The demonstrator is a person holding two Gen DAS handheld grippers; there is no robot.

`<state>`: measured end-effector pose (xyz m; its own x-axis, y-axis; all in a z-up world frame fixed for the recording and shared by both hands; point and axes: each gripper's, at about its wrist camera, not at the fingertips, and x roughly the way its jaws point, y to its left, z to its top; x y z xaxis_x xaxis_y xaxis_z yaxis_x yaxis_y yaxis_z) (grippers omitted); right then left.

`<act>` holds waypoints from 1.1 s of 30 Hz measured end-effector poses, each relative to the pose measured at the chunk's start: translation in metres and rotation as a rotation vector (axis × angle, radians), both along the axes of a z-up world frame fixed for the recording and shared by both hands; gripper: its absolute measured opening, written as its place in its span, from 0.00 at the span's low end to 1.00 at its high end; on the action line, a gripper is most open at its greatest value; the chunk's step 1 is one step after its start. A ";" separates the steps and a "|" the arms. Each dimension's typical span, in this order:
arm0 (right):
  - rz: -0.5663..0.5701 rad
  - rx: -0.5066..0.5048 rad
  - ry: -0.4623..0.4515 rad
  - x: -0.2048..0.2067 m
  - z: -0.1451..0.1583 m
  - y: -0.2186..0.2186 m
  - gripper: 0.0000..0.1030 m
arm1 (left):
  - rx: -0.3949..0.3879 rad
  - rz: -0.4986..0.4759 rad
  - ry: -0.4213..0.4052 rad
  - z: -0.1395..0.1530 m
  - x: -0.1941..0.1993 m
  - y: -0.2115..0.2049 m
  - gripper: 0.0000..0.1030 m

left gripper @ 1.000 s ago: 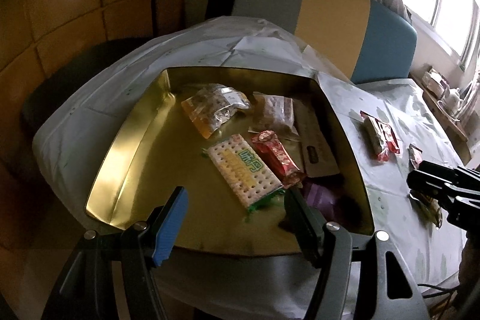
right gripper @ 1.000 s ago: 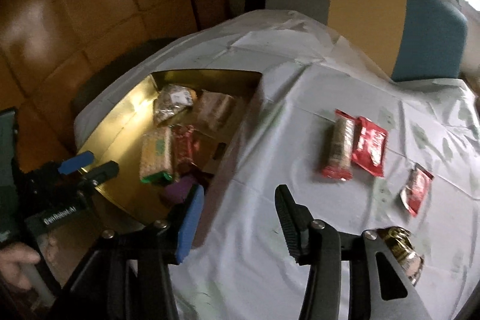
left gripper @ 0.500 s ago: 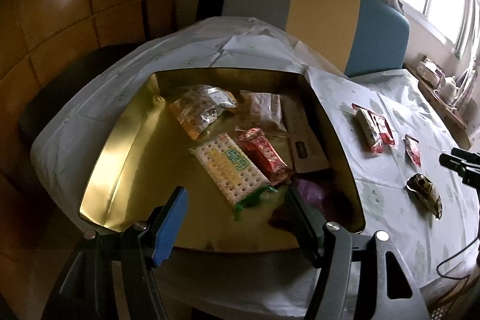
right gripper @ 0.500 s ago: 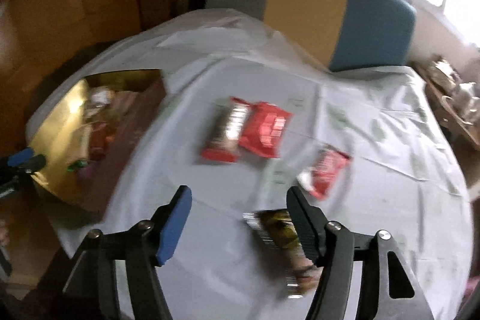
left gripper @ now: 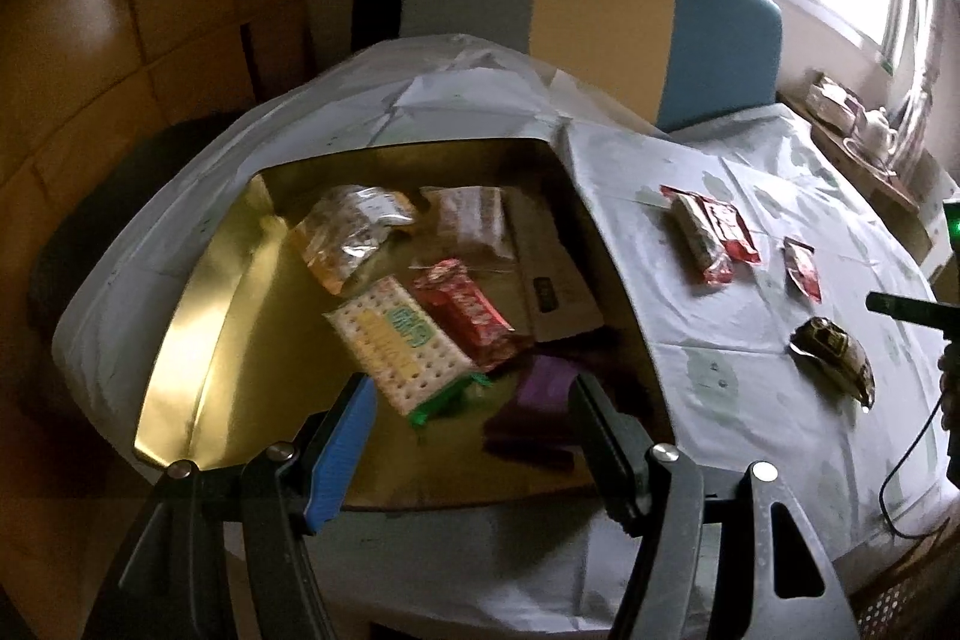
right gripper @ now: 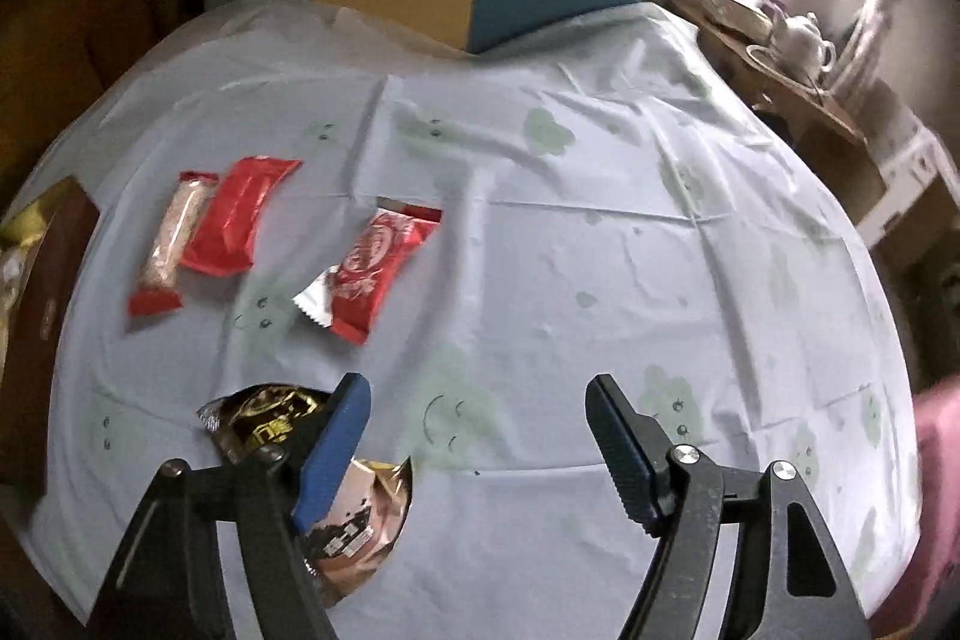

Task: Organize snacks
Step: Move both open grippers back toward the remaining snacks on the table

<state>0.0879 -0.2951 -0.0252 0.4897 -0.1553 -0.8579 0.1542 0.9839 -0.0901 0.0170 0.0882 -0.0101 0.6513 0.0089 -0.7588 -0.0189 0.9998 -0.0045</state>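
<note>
A gold-lined box point(left gripper: 198, 316) lies on the left of the table and holds several snack packs, among them a cracker pack point(left gripper: 399, 346), a red bar point(left gripper: 465, 310) and a purple pack point(left gripper: 540, 394). My left gripper point(left gripper: 471, 424) hovers open over the box's near edge, nothing between its fingers. My right gripper point(right gripper: 477, 436) hangs above bare tablecloth, its jaws opening and empty. A dark gold-printed snack pack point(right gripper: 270, 418) lies under its blue left finger point(right gripper: 333, 451). Farther off lie a pale bar point(right gripper: 171, 244), a red wrapper point(right gripper: 237, 217) and a red wafer pack point(right gripper: 375, 268).
A pale cloth with green prints point(right gripper: 600, 220) covers the table. A grey, yellow and blue chair back point(left gripper: 600, 22) stands behind it. A side shelf with a white teapot point(right gripper: 801, 40) is at the far right, by the window. A cable point(left gripper: 900, 472) hangs at the right table edge.
My right gripper swung right, away from the box, to over the loose snacks, and its jaws widened. The left gripper drifted slightly and stayed open.
</note>
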 end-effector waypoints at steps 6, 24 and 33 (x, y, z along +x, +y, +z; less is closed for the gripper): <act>-0.008 0.031 0.005 0.001 0.000 -0.002 0.77 | 0.023 -0.062 0.003 0.003 0.005 -0.022 0.66; -0.069 0.094 -0.040 -0.002 0.015 -0.014 0.85 | 0.089 -0.236 0.007 0.013 0.027 -0.098 0.66; -0.083 0.115 -0.076 -0.005 0.025 -0.018 0.87 | 0.100 -0.296 0.034 0.010 0.047 -0.130 0.66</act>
<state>0.0826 -0.3131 -0.0004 0.5435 -0.1007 -0.8333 0.2375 0.9707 0.0376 0.0640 -0.0415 -0.0004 0.6112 -0.1017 -0.7849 0.2750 0.9572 0.0901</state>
